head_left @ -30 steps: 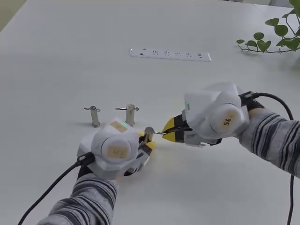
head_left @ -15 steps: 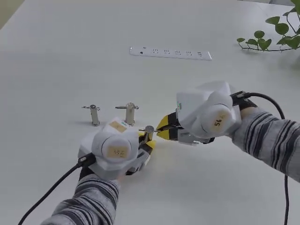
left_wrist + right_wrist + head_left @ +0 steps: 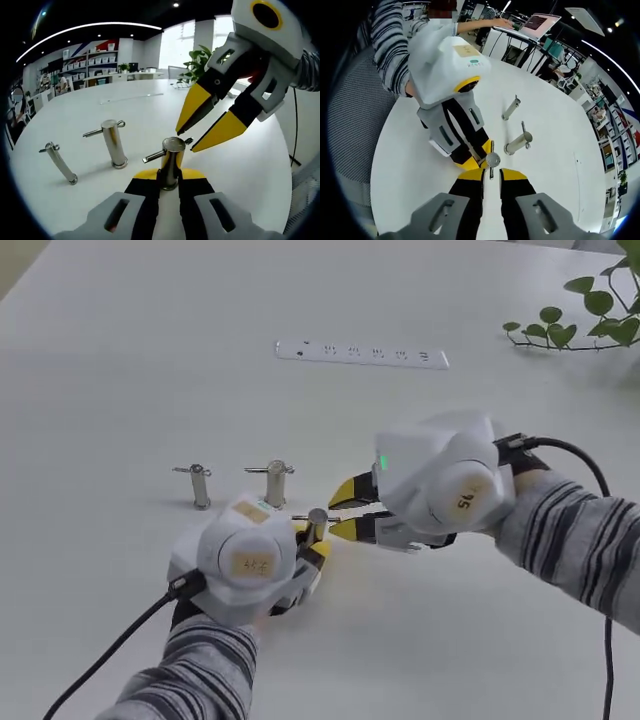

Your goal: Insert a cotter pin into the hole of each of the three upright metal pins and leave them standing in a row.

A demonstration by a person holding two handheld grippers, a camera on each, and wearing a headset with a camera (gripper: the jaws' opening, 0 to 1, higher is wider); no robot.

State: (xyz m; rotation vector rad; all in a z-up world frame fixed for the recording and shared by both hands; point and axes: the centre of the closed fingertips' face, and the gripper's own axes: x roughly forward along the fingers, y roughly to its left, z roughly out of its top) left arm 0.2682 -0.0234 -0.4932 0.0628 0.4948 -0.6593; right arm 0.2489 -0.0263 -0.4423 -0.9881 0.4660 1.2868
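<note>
Cotter pin (image 3: 152,157): lying crosswise through the hole just under the head of the third metal pin (image 3: 171,165). Its straight end is sticking out on one side and its looped end is showing on the other.
Third metal pin: standing upright on the surface (image 3: 450,660), nearest the person, beside the other two.
Left gripper (image 3: 170,179): jaws are pressing shut on the lower shank of the third metal pin and holding it vertical.
Right gripper (image 3: 185,141): jaws are standing parted, one above and one below the looped end. As far as can be judged, they are gripping nothing.
Middle metal pin (image 3: 114,145) and far metal pin (image 3: 60,162): both are standing free on the surface, and each is carrying a cotter pin through its top.
Risk, pull-out: the cotter pin may be sitting only part-way in, so a right jaw brushing the loop while backing away could drag it out again.
Risk, toppling: the third metal pin is tall on a small foot, so left jaws opening unevenly or leaving at a slant could tip it.
Risk, knock-on: a falling pin could roll into the middle metal pin nearby.
Risk, row: the third metal pin is sitting slightly nearer the person than the other two, so the line may end up crooked.
</note>
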